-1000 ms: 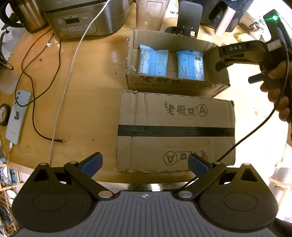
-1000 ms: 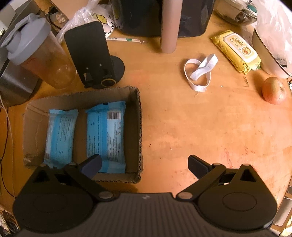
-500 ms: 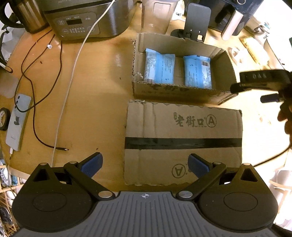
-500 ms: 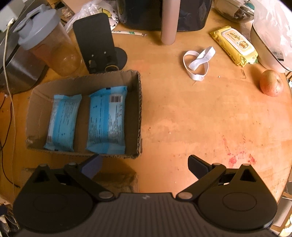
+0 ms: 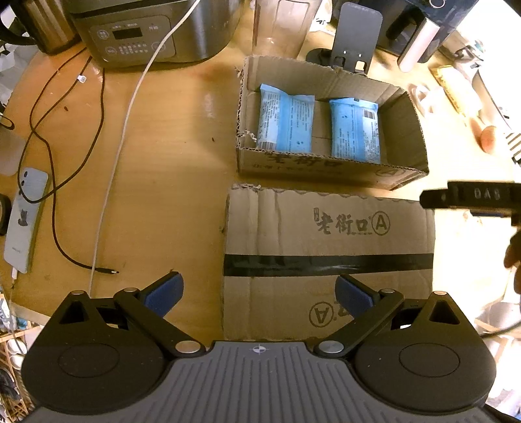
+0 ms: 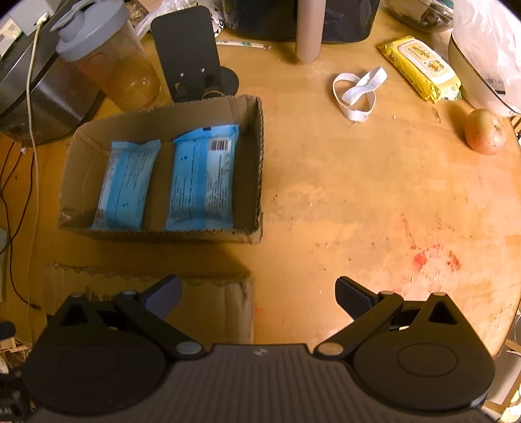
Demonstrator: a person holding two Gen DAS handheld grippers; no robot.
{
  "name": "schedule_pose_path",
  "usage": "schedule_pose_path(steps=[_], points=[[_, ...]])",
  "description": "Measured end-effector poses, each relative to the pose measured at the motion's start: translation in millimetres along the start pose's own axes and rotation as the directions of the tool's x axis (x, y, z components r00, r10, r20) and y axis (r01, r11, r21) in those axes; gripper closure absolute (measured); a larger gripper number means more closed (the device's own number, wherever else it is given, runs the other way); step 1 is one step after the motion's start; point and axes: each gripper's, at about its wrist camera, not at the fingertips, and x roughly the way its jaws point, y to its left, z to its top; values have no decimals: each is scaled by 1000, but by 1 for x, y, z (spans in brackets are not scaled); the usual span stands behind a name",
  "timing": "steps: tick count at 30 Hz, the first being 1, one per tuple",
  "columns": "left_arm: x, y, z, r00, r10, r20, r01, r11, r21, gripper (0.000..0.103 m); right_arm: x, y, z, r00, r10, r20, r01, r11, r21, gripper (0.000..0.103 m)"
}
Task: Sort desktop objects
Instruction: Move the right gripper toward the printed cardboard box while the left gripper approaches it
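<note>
An open cardboard box (image 5: 403,117) (image 6: 254,182) on the round wooden table holds two blue packets (image 5: 286,122) (image 6: 203,182) lying side by side. A flat cardboard lid (image 5: 325,257) (image 6: 208,299) with a black tape stripe lies in front of it. My left gripper (image 5: 259,293) is open and empty, hovering over the lid's near left corner. My right gripper (image 6: 257,294) is open and empty, above the table by the lid's right corner; its body (image 5: 472,195) shows at the right edge of the left wrist view.
Left of the box lie a phone (image 5: 24,218), a black cable (image 5: 58,195) and a white cable (image 5: 120,143). At the back stand a cooker (image 5: 156,29), a lidded jar (image 6: 107,61) and a phone stand (image 6: 189,52). To the right are an elastic band (image 6: 356,91), a yellow wipes pack (image 6: 420,70) and an apple (image 6: 485,131).
The right gripper has drawn back from over the box toward the table's near edge. The left gripper has shifted left, so the box and lid sit further right in its view.
</note>
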Motion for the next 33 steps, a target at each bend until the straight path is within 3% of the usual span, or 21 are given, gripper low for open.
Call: schedule_pose_path(steps=[21, 33], points=[[12, 6, 11, 999, -39, -37, 39, 999, -1, 1, -1, -9, -52, 999, 30, -44, -29, 999, 26, 0], [17, 8, 11, 997, -50, -55, 51, 999, 3, 1, 1, -12, -56, 998, 48, -44, -46, 998, 34, 0]])
